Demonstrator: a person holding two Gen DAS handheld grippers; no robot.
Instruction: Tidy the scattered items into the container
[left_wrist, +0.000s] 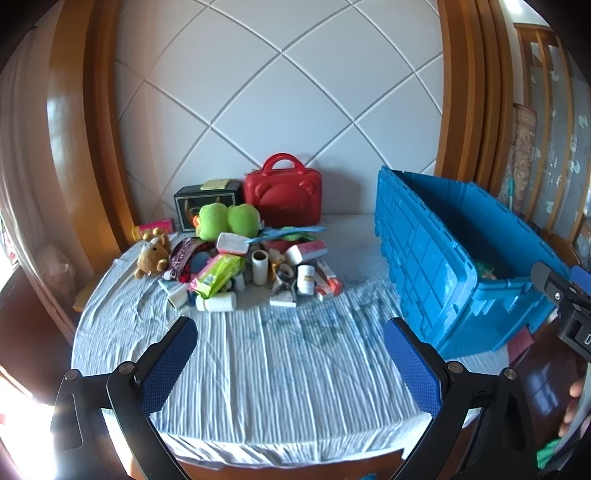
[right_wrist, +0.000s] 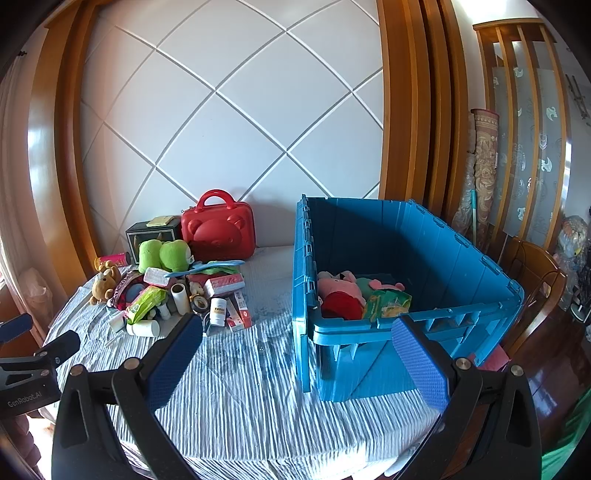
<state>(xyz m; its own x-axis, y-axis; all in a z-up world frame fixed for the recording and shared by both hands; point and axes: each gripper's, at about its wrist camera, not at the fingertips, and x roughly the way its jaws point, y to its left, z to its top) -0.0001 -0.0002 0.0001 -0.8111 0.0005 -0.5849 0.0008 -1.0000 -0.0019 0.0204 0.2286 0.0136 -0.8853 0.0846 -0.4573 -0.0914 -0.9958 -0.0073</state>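
**Both tools wide open, pile waiting beside the crate**

Here's the left tool (left_wrist: 290, 350), jaws spread wide and holding nothing, hovering over the striped cloth on the table (left_wrist: 280, 369). The right tool (right_wrist: 297, 350) matches it: gaping, nothing between its blue pads, poised at the near corner of the blue crate (right_wrist: 461, 258).

The crate stands open on the table. Inside it, against the near wall, lie a pink plush (right_wrist: 338, 282), something red (right_wrist: 341, 306) and a green-and-yellow packet (right_wrist: 388, 302).

Left of the crate, well apart from it, sits the pile (left_wrist: 240, 262). A brown teddy (left_wrist: 151, 254) marks the pile's far-left edge, with a pink can (left_wrist: 155, 227) behind it. A green plush (left_wrist: 227, 219) sits at the back, a green wipes pack (left_wrist: 218, 275) in the middle, a cardboard roll (left_wrist: 260, 267) upright just beside that. A white bottle (left_wrist: 218, 302) lies on its side at the front; another white bottle (left_wrist: 306, 278) stands nearer the crate, next to a red-and-white box (left_wrist: 328, 282).

Behind the pile, against the wall, stand a red case (left_wrist: 284, 199) and a dark box (left_wrist: 207, 201).
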